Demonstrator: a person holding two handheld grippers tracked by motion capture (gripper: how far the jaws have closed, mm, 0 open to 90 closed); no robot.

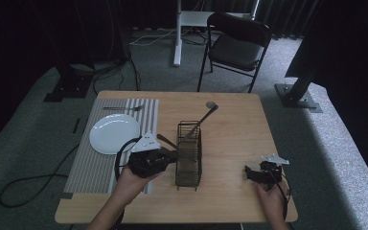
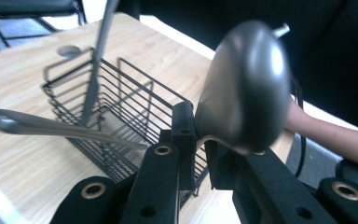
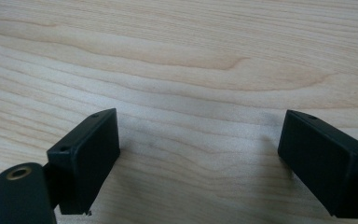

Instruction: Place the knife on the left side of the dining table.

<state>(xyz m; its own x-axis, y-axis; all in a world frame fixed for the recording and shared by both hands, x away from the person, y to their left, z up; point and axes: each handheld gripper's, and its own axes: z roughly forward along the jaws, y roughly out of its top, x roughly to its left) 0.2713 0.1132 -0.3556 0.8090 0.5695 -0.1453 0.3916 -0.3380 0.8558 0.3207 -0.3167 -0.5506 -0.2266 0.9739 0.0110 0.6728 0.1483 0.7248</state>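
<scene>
The left gripper (image 1: 171,155) is clamped on the neck of a grey metal spoon (image 2: 244,86), whose rounded bowl stands up just past the closed jaws while its long handle runs off to one side, ending outside the black wire cutlery basket (image 1: 189,153) that lies directly ahead of the jaws. Whether the spoon is going into the basket or coming out of it cannot be told from this moment; I judge it to be mid-transfer, with the carrying step under way and the set-down still to do. A second long-handled metal utensil (image 1: 202,118) leans in the far end of the basket, beyond the held spoon. Off to the left gripper's outer side lie a white round plate (image 1: 114,133) and a metal fork (image 1: 122,108) on a grey striped placemat (image 1: 96,167). The right gripper (image 3: 198,158) rests idle with jaws wide apart over bare light wooden table (image 3: 177,56), well apart from the basket.
</scene>
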